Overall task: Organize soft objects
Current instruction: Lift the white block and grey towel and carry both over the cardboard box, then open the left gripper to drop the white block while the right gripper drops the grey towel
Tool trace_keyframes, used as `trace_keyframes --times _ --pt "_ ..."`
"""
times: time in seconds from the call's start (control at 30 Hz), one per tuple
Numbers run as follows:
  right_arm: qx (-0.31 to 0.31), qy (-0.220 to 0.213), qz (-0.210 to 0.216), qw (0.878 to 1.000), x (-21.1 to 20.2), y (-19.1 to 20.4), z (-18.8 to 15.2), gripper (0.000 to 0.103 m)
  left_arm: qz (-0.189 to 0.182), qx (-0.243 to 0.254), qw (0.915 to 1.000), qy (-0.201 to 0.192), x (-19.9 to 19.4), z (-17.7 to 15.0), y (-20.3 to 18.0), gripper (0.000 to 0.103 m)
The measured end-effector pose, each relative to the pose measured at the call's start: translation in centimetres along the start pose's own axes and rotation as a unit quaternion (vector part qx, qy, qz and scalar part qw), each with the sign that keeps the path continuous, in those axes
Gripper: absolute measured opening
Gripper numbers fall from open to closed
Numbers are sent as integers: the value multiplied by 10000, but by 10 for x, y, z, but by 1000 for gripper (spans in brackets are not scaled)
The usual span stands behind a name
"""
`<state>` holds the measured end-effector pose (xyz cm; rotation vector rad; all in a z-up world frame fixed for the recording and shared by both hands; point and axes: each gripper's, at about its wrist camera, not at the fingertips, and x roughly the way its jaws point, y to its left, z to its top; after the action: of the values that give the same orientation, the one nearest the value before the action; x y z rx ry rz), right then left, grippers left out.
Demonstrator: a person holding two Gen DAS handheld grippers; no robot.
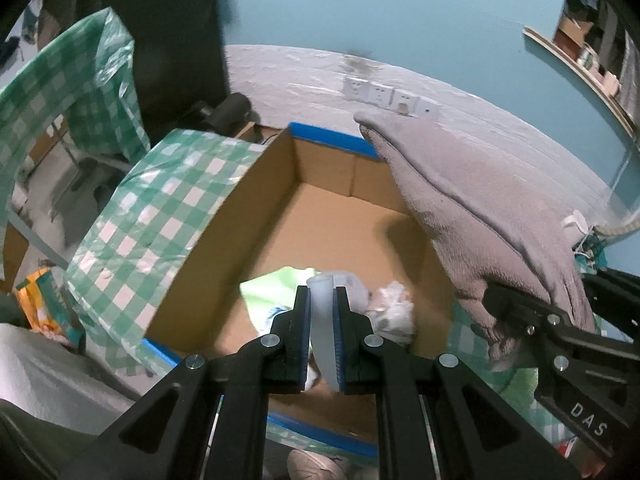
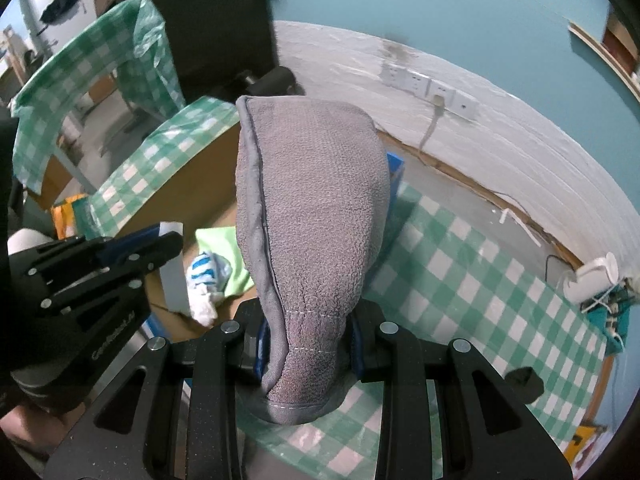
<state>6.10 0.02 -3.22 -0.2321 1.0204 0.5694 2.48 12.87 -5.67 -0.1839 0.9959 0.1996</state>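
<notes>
My left gripper [image 1: 322, 300] is shut on a thin white flexible piece [image 1: 320, 320], held over an open cardboard box [image 1: 260, 208] with blue-taped rims. On the box floor lie a light green cloth [image 1: 272, 292] and a crumpled white sock [image 1: 394, 306]. My right gripper [image 2: 308, 340] is shut on a folded grey towel [image 2: 312, 208] that sticks up and forward over the box's right edge. The towel [image 1: 460, 208] and right gripper [image 1: 516, 308] appear at the right of the left wrist view. The left gripper [image 2: 160, 240] and a blue-striped sock [image 2: 206, 276] show in the right wrist view.
A green-checked cloth [image 2: 460, 280] covers the table and drapes over the box's left wall [image 1: 160, 208]. Wall sockets [image 2: 428, 84] with a plugged cable sit behind. A white device [image 2: 592, 280] and a small black item [image 2: 526, 384] lie at the right. An orange packet [image 1: 38, 296] lies at the left.
</notes>
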Motion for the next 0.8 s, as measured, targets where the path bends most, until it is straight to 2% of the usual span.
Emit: trace_keyframes --times 0.37,0.47,0.53,0.57,0.63,0.7,0.8 --pt "-227 255 290 9990 36 30 20 29 331 -282 9988 223 26 2 34 11" --pt "-198 272 362 9988 44 36 23 30 267 -393 9982 362 35 0 42 15" --pt "-167 236 445 9986 48 38 24 35 277 -466 9977 409 38 -1 46 15" --pt "-176 229 462 9985 50 41 24 42 304 -502 9974 419 39 -2 48 16" --pt "-171 223 425 9987 53 42 24 50 351 -531 9970 429 40 -1 50 20" --pt "-129 239 386 9989 55 42 24 53 378 -570 9968 423 40 -1 52 34" --pt "-55 244 324 9992 57 39 24 62 419 -541 9971 328 38 0 51 39"
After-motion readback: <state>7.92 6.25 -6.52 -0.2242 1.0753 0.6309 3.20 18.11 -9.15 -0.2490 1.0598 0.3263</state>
